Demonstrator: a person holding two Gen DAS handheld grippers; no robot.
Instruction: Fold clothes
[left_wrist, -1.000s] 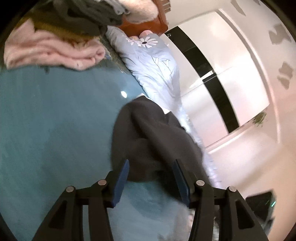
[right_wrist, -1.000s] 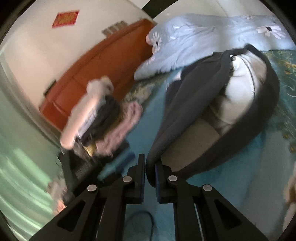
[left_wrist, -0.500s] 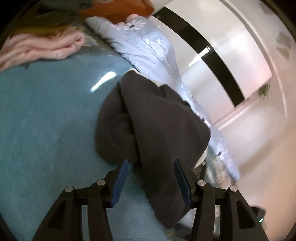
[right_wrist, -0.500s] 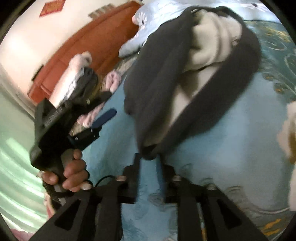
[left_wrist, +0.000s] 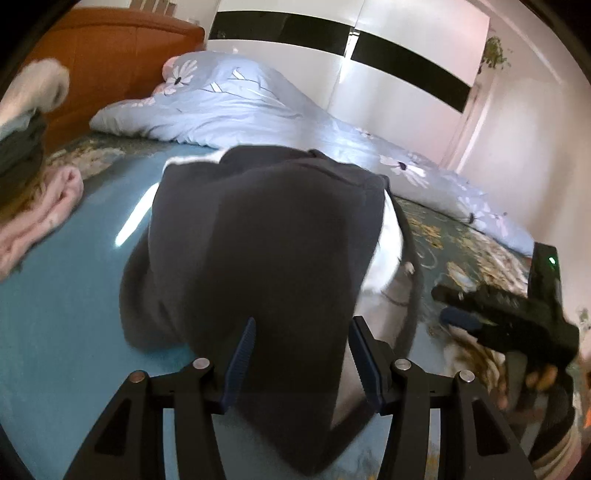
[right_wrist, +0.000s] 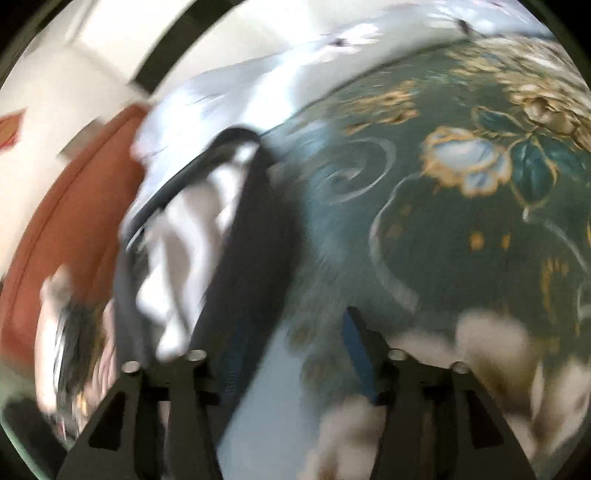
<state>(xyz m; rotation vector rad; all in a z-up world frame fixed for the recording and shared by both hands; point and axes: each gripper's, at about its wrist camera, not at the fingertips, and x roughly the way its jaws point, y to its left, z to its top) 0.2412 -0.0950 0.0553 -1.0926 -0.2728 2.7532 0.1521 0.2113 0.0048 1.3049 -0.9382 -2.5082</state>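
Note:
A dark grey jacket (left_wrist: 266, 243) with a white fleece lining (left_wrist: 388, 254) lies bunched on the teal bed cover (left_wrist: 62, 314). My left gripper (left_wrist: 301, 354) is open, its blue pads either side of the jacket's near hem. In the blurred right wrist view the jacket (right_wrist: 251, 258) and its white lining (right_wrist: 184, 251) lie to the left. My right gripper (right_wrist: 291, 354) is open and holds nothing; the dark fabric lies over its left finger. The right gripper also shows in the left wrist view (left_wrist: 517, 317), held by a hand at the right.
A pale blue floral duvet (left_wrist: 258, 107) lies along the far side of the bed. A pile of pink and dark clothes (left_wrist: 33, 192) sits at the left by the orange headboard (left_wrist: 110, 55). Cream fluffy fabric (right_wrist: 480, 369) lies near my right gripper. The cover's floral border (right_wrist: 469, 162) spreads right.
My right gripper has let go of the jacket's edge and opened, swinging right. The jacket has dropped onto the bed. My left gripper has turned to face it, still open.

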